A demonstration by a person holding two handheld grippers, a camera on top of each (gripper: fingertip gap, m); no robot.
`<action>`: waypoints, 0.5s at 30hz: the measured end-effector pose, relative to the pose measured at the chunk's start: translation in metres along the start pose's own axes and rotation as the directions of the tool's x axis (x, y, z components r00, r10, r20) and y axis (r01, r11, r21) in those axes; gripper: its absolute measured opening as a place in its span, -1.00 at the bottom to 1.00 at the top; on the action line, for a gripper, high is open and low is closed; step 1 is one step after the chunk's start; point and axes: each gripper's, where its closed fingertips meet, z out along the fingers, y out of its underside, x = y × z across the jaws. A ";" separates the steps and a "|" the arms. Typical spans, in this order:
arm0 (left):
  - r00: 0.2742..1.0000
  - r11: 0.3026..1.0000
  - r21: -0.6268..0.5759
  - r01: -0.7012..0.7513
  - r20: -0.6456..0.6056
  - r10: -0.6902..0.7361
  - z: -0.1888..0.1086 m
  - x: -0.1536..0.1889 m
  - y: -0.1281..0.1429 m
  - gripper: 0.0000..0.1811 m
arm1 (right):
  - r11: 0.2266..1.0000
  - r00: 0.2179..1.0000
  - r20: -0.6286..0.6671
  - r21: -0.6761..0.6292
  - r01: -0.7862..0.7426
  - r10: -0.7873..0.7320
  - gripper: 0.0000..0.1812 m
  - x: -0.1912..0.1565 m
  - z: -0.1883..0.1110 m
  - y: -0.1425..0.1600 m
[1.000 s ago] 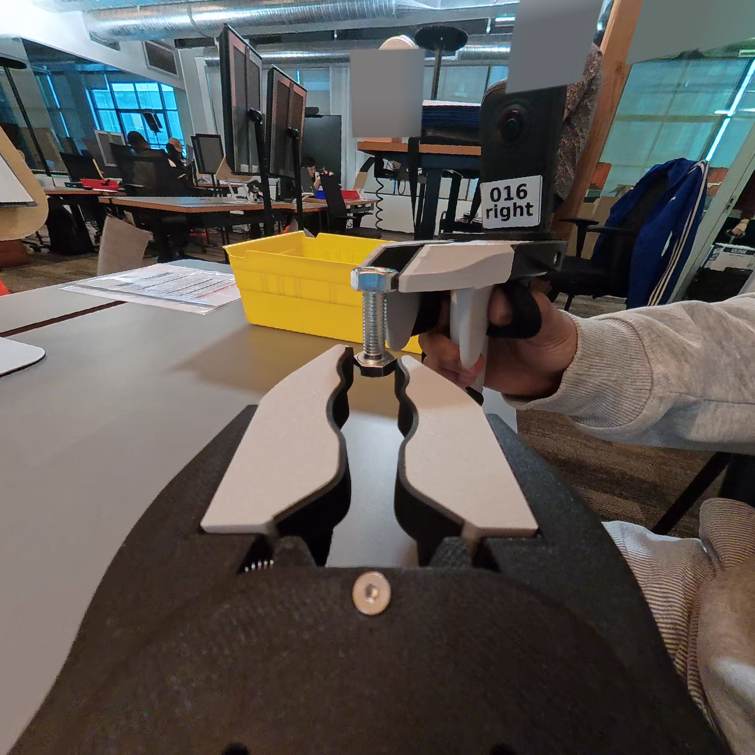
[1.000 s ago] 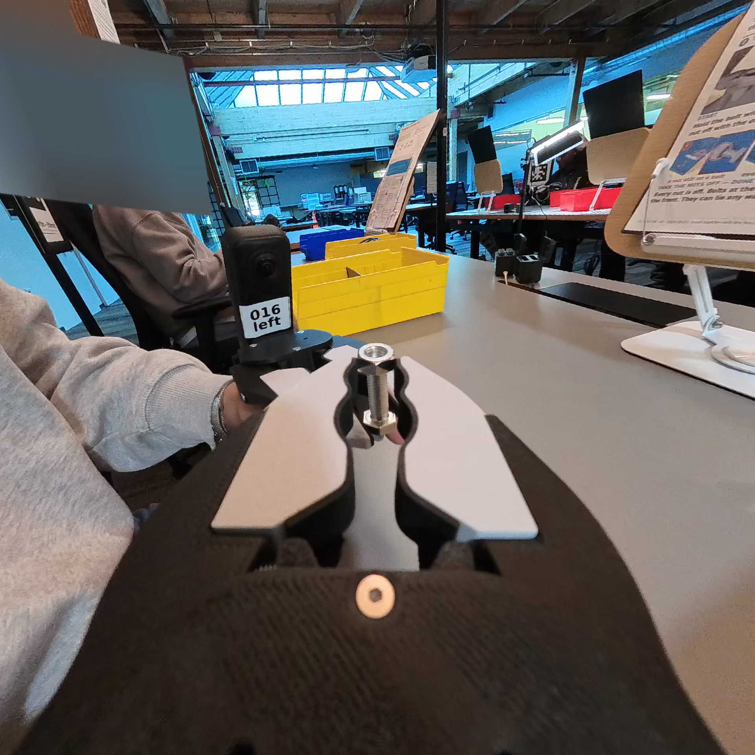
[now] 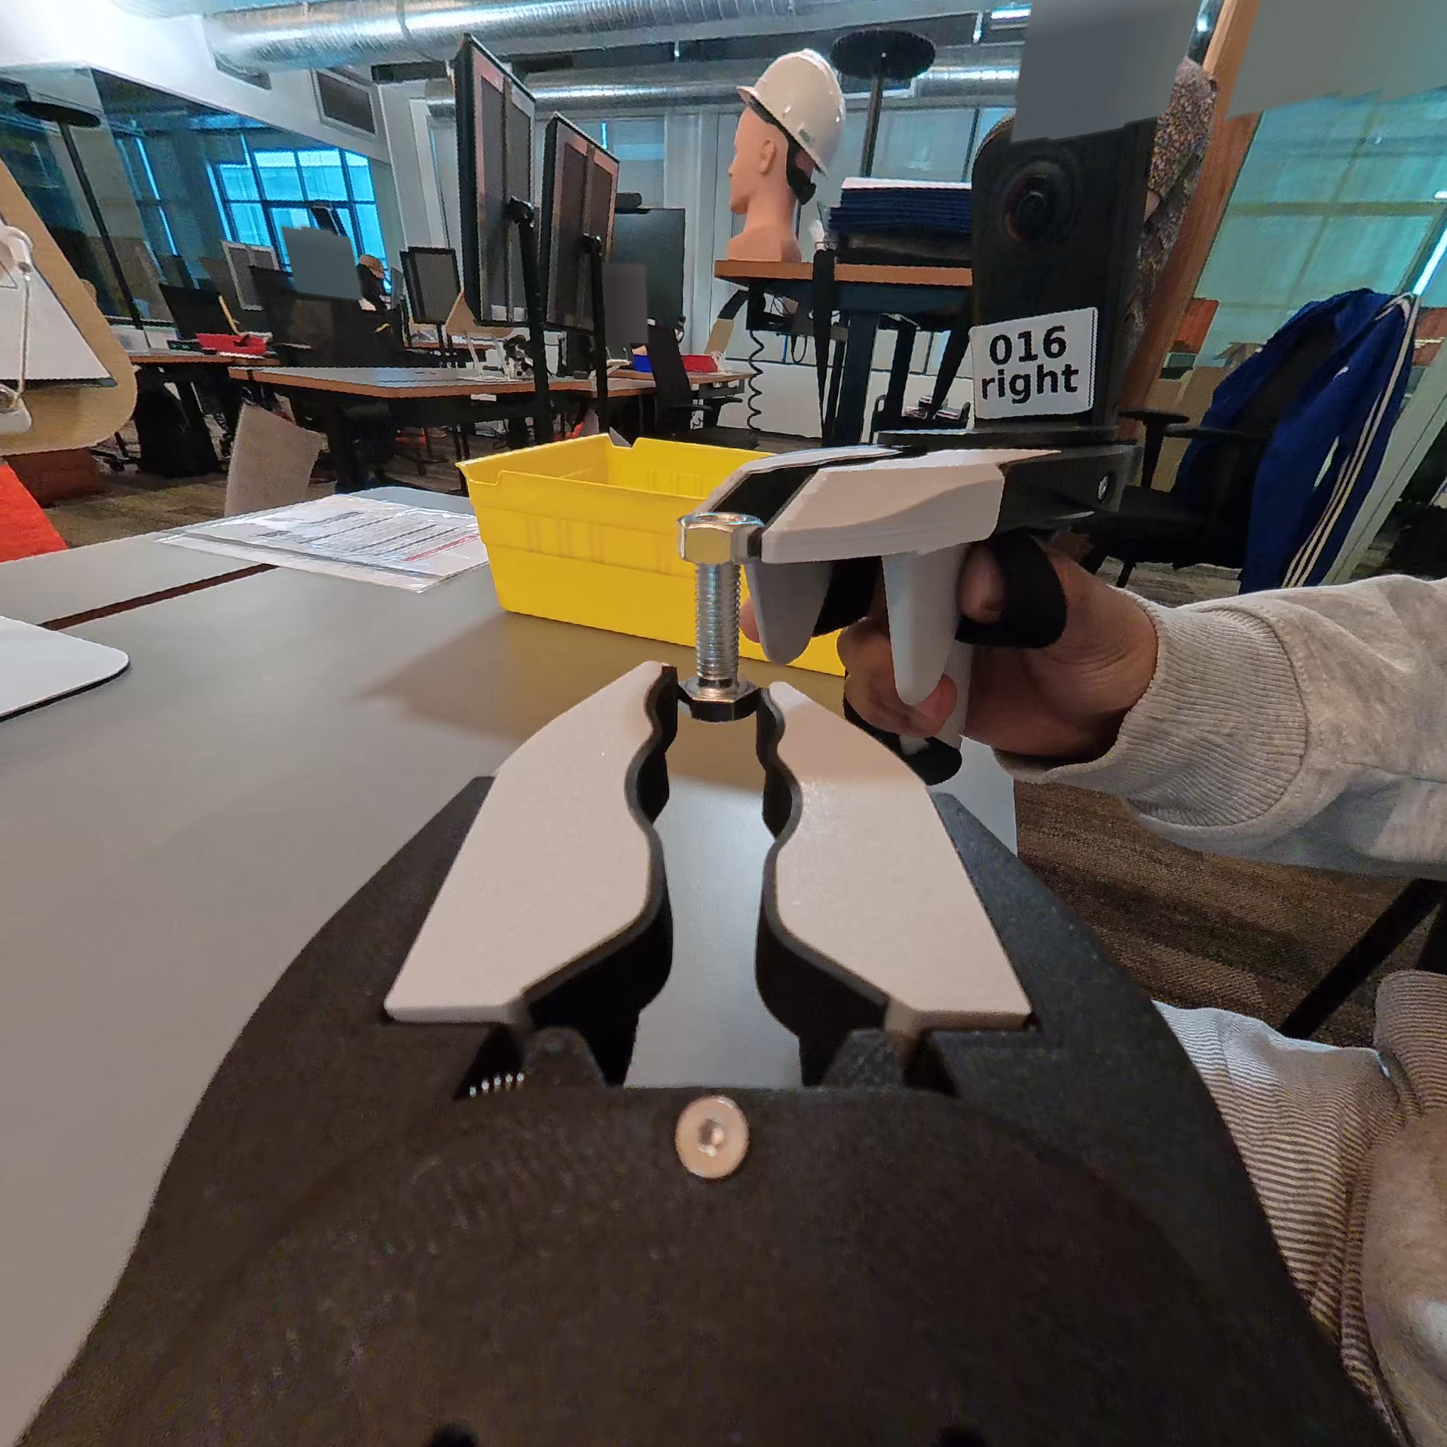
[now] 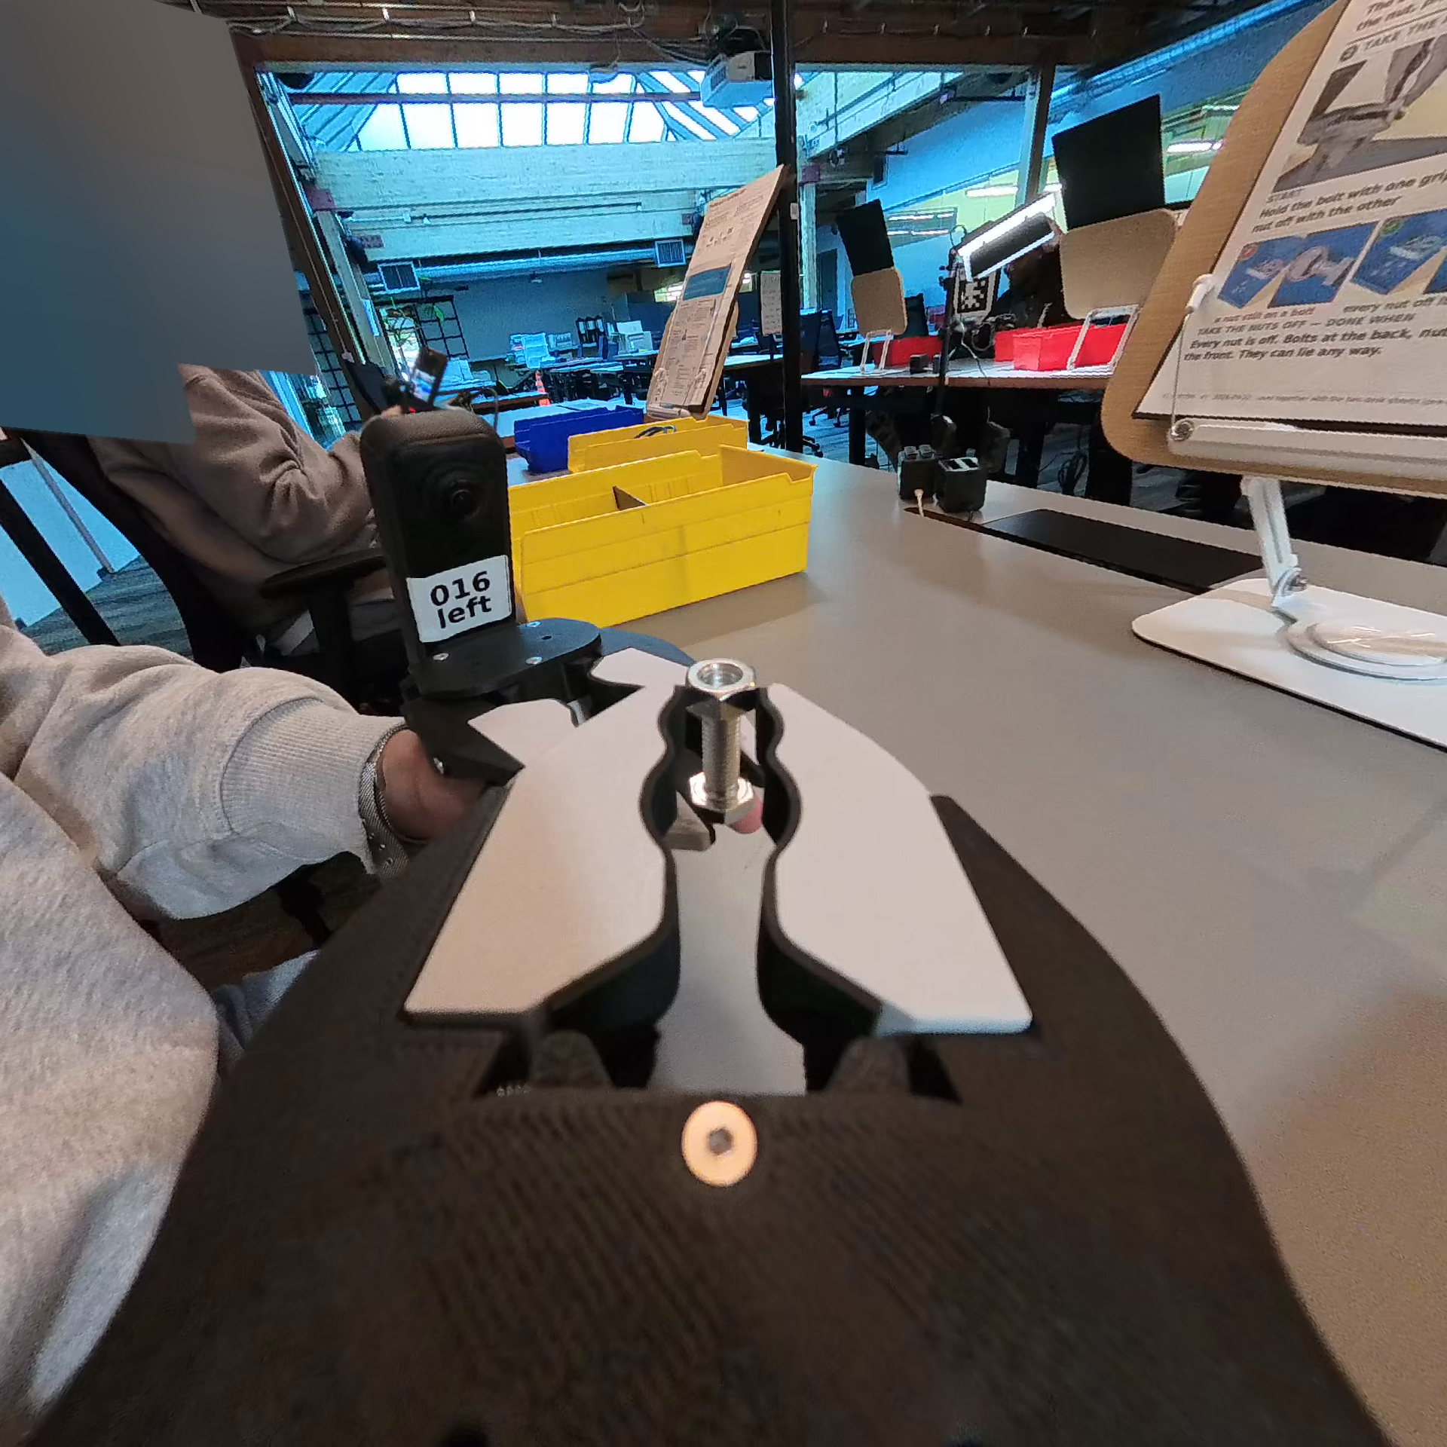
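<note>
A silver hex bolt [image 3: 718, 603] stands upright above the grey table [image 3: 235, 783], with a hex nut [image 3: 716, 695] at the lower end of its thread. My left gripper [image 3: 718, 705] is shut on the nut, which sits in the notches at its fingertips. My right gripper [image 3: 752, 540] comes in from the right and is shut on the bolt's head. In the right wrist view the right gripper [image 4: 720, 689] clamps the head, with the bolt [image 4: 719, 744] and nut [image 4: 720, 791] below. The left gripper [image 4: 709, 818] is mostly hidden under it.
A yellow divided bin [image 3: 595, 548] stands on the table just behind the bolt and also shows in the right wrist view [image 4: 665, 548]. A sheet of paper [image 3: 337, 532] lies at the far left. A white stand with an instruction board [image 4: 1292, 313] stands to the right. My two grippers' fingertips are within a few centimetres of each other.
The left gripper has swung slightly about the bolt while still on the nut. The bolt and the right gripper have stayed in place.
</note>
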 end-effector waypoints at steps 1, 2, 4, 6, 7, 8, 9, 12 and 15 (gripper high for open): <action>1.000 1.000 0.002 0.003 -0.001 -0.003 0.000 0.000 0.000 -0.77 | 1.000 1.000 0.000 0.002 0.000 0.000 -0.82 0.000 0.000 0.000; 1.000 1.000 0.003 0.005 -0.002 -0.005 0.000 0.000 0.000 -0.77 | 1.000 1.000 0.000 0.004 0.000 0.000 -0.82 0.000 0.000 0.000; 1.000 1.000 0.005 0.006 -0.002 -0.006 0.000 0.001 0.000 -0.77 | 1.000 1.000 0.001 0.009 0.002 -0.002 -0.82 0.000 0.000 -0.001; 1.000 1.000 0.008 0.013 -0.005 -0.013 0.000 0.001 -0.001 -0.77 | 1.000 1.000 0.000 0.011 0.005 -0.005 -0.82 0.000 0.000 -0.001; 1.000 1.000 0.010 0.017 -0.007 -0.017 0.000 0.001 -0.001 -0.77 | 1.000 1.000 -0.001 0.011 0.008 -0.008 -0.82 0.000 0.000 -0.001; 1.000 1.000 0.011 0.018 -0.007 -0.018 0.000 0.001 -0.001 -0.77 | 1.000 1.000 -0.002 0.011 0.009 -0.009 -0.82 0.000 0.000 -0.001; 1.000 1.000 0.012 0.019 -0.009 -0.019 0.000 0.001 -0.001 -0.77 | 1.000 1.000 -0.002 0.012 0.011 -0.011 -0.82 0.000 0.000 -0.001; 1.000 1.000 0.014 0.021 -0.011 -0.021 0.000 0.002 -0.001 -0.77 | 1.000 1.000 0.000 0.016 0.014 -0.014 -0.82 -0.001 0.000 -0.001; 1.000 1.000 0.016 0.023 -0.012 -0.023 0.000 0.002 -0.001 -0.77 | 1.000 1.000 0.002 0.018 0.011 -0.011 -0.82 -0.001 0.000 -0.001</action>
